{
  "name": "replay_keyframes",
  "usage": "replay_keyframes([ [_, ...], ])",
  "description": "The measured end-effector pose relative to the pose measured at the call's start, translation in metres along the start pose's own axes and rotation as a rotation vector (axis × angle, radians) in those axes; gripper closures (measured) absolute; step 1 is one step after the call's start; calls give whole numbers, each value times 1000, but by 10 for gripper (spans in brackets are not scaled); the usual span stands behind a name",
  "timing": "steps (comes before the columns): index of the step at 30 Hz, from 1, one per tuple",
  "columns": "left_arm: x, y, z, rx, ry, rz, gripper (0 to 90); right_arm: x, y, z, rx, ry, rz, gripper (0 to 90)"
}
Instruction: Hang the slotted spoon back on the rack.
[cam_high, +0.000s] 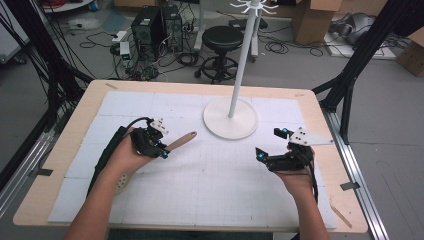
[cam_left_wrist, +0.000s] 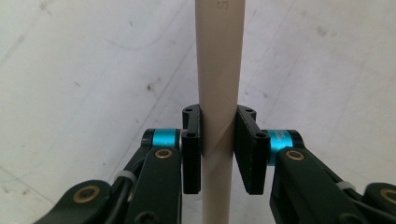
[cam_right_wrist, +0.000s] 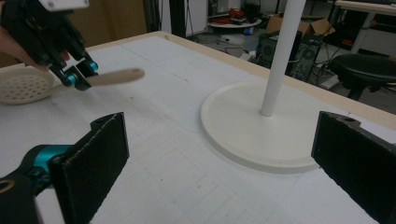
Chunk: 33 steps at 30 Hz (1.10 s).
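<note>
Left gripper is clamping the skimmer's handle at nine o'clock on the mat; right gripper is idling agape. Keeping the squeeze centred should prevent twisting.

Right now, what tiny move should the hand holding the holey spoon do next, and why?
Probably lift it slightly. The left hand-held gripper is shut on the skimmer spoon handle, a stand with hooks is nearby, and the right hand-held gripper is open and holds nothing.
</note>
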<state>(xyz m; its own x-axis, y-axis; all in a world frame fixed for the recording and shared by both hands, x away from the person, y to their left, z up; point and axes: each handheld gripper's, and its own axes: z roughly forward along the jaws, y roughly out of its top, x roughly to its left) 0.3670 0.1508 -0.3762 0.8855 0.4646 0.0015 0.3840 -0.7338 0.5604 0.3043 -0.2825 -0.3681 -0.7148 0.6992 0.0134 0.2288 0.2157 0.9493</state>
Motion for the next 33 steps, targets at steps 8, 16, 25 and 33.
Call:
replay_keyframes([
  [8,2,18,-38,-132,7,24,740,1,0,0,0,-1,1,25],
  [16,8,41,-67,-233,-17,38,741,-1,0,-1,-4,1,4,25],
  [25,15,80,-86,-261,-57,80,740,0,0,-1,-5,-3,2,25],
  [33,19,117,-105,-321,-85,111,739,-2,0,-1,-9,-1,4,25],
])
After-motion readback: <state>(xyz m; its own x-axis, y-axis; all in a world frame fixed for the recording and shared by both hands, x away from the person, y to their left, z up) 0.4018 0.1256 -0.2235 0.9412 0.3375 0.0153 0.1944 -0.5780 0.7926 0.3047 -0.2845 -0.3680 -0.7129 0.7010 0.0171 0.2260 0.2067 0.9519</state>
